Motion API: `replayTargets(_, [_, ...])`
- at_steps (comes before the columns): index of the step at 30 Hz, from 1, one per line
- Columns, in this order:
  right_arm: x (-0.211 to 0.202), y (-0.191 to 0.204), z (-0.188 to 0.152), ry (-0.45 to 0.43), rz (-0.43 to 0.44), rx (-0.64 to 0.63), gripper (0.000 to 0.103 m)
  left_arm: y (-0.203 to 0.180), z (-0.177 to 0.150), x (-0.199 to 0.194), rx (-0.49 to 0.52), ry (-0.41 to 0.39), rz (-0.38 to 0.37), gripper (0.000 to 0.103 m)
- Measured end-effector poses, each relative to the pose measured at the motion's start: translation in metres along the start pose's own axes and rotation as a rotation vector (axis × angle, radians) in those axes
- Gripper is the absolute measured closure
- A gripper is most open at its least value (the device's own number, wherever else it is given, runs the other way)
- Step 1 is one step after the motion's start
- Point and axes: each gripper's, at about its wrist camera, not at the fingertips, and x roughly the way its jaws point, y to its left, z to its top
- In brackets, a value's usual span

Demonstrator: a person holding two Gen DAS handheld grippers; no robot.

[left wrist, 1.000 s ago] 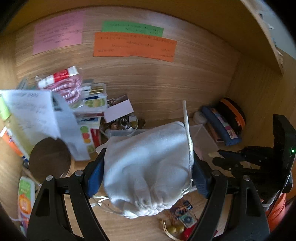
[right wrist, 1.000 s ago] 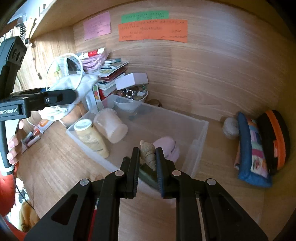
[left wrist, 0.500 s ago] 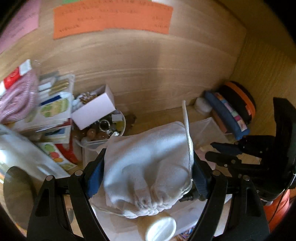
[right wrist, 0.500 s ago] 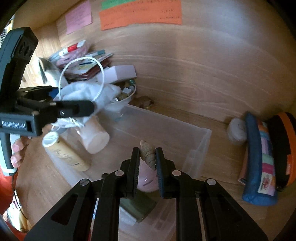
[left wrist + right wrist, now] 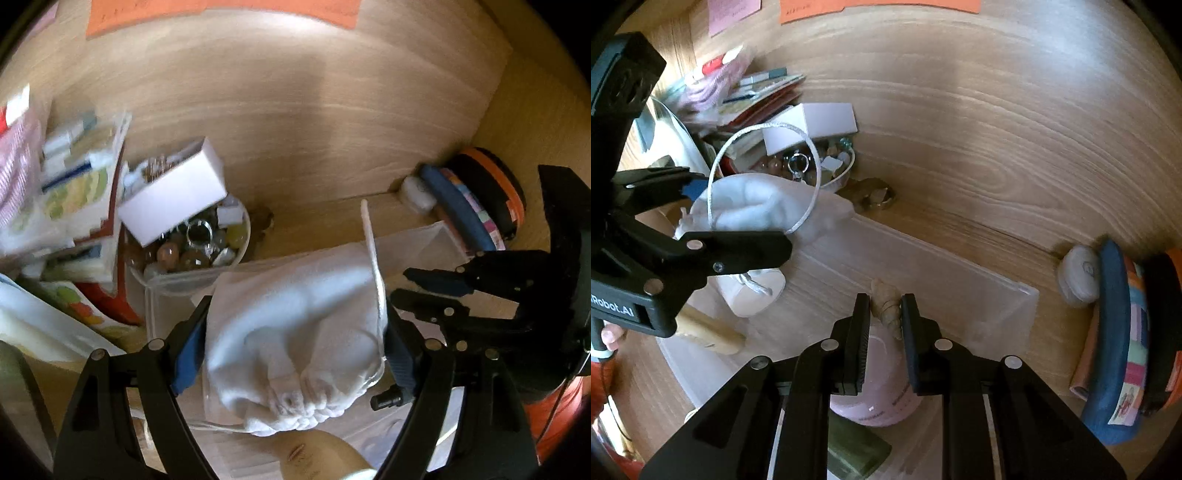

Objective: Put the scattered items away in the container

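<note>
My left gripper (image 5: 291, 328) is shut on a white drawstring pouch (image 5: 295, 332) and holds it over the clear plastic bin (image 5: 424, 240). The left gripper (image 5: 738, 218) and the pouch (image 5: 757, 206) also show in the right wrist view, above the bin's left end. My right gripper (image 5: 884, 314) is shut on a tan spiral seashell (image 5: 888, 306) and holds it above the bin (image 5: 960, 273). Inside the bin lie a pink round case (image 5: 882, 384), a dark green bar (image 5: 857, 450), a white cup (image 5: 750, 295) and a tan bottle (image 5: 709, 332).
A bowl of beads and trinkets (image 5: 812, 166) with a white box (image 5: 812, 125) on it stands behind the bin, next to stacked booklets (image 5: 74, 206). A blue pencil case (image 5: 1115, 347), an orange-black case (image 5: 491, 188) and a white stone (image 5: 1078, 273) lie at the right. Wooden back wall close.
Both grippers moved forward and lower over the bin. The pouch now hangs above the bin's left end; the shell stays clamped above the bin's middle.
</note>
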Motion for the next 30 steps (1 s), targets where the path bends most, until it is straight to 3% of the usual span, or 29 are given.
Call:
replayTargets(3, [0.004, 0.003, 0.001, 0.022, -0.012, -0.013, 0.088, 0.006, 0.0, 0.003, -0.025, 0.013, -0.027, 0.02])
replayTargets(14, [0.002, 0.007, -0.004, 0.047, -0.063, -0.025, 0.087, -0.006, -0.001, -0.001, 0.02, 0.015, 0.028, 0.019])
replayTargets(19, [-0.005, 0.009, -0.004, 0.02, -0.068, -0.014, 0.071, -0.009, 0.0, -0.012, 0.023, -0.01, 0.021, 0.018])
replayTargets(26, [-0.028, 0.005, -0.009, -0.032, -0.061, 0.026, 0.064, -0.017, 0.0, -0.039, 0.037, -0.068, 0.046, 0.012])
replayTargets(30, [-0.041, 0.002, -0.013, -0.06, -0.061, 0.051, 0.055, -0.022, -0.005, -0.054, 0.041, -0.088, 0.073, 0.012])
